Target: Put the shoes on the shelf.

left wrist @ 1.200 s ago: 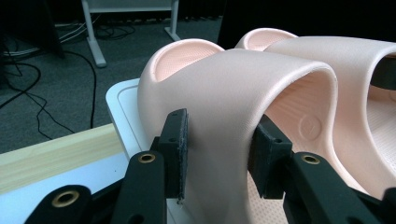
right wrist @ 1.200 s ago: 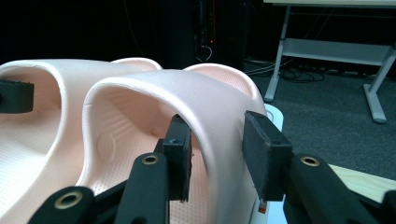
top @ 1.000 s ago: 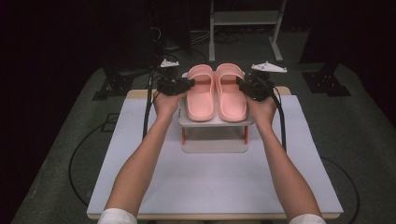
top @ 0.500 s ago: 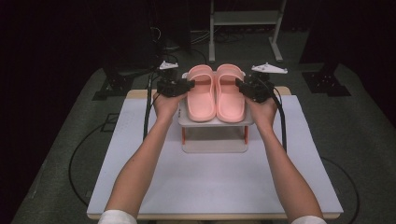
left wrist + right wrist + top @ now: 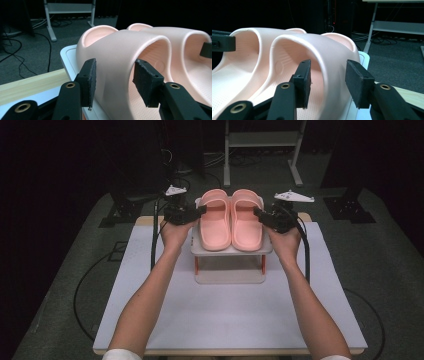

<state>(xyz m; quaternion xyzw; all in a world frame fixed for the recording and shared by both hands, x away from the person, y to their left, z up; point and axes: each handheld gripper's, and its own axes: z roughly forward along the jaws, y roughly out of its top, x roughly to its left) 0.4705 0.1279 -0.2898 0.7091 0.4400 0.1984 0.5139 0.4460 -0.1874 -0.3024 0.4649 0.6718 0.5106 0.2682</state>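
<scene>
A white tabletop [image 5: 230, 320] carries a small white rack [image 5: 231, 251] near its far edge, two pink slippers [image 5: 232, 220] side by side on top, unmarked. Left gripper [image 5: 200, 211] and right gripper [image 5: 258, 213] each straddle a strap, jaws spread, unclenched.

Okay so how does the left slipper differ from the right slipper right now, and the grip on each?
The left slipper lies on the left half of the white rack, the right slipper on the right half. The left gripper straddles the left slipper's strap, one pad outside, one inside; the right gripper straddles the right slipper's strap from the opposite side, mirrored. Both slippers are pink, lie side by side and flat, and both grippers' jaws look open, not yet clamped.
</scene>
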